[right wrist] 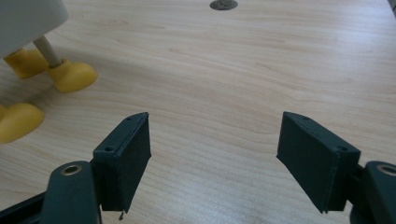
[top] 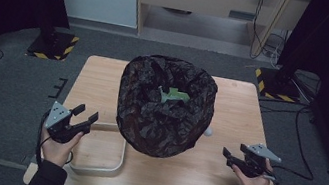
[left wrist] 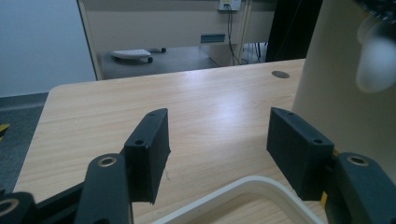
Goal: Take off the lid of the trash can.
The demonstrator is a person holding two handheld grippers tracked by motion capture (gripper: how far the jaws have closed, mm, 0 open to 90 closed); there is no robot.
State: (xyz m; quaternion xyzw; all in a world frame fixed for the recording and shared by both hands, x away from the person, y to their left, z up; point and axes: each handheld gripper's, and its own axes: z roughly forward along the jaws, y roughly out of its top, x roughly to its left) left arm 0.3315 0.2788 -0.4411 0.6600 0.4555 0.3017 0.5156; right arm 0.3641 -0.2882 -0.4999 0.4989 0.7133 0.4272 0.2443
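A cream bin lined with a crinkled black bag (top: pixel 165 108) stands mid-table, with a green scrap (top: pixel 173 95) inside it. My left gripper (top: pixel 88 113) hovers left of the bin, over a cream rounded frame (top: pixel 104 166). In the left gripper view its jaws (left wrist: pixel 217 140) stand open around nothing, with the frame's rim (left wrist: pixel 252 184) below and the bin's cream wall (left wrist: pixel 327 93) at right. My right gripper (top: pixel 234 150) is to the right of the bin. It (right wrist: pixel 215 149) is open and empty over bare wood. The bin's yellow feet (right wrist: pixel 72 74) show to its left.
The wooden table (top: pixel 230 113) has a small round hole (right wrist: pixel 223 4) in its top. Black stands with striped bases sit on the floor at back left (top: pixel 54 43) and back right (top: pixel 275 83). Cables (top: pixel 296 140) trail along the floor on the right.
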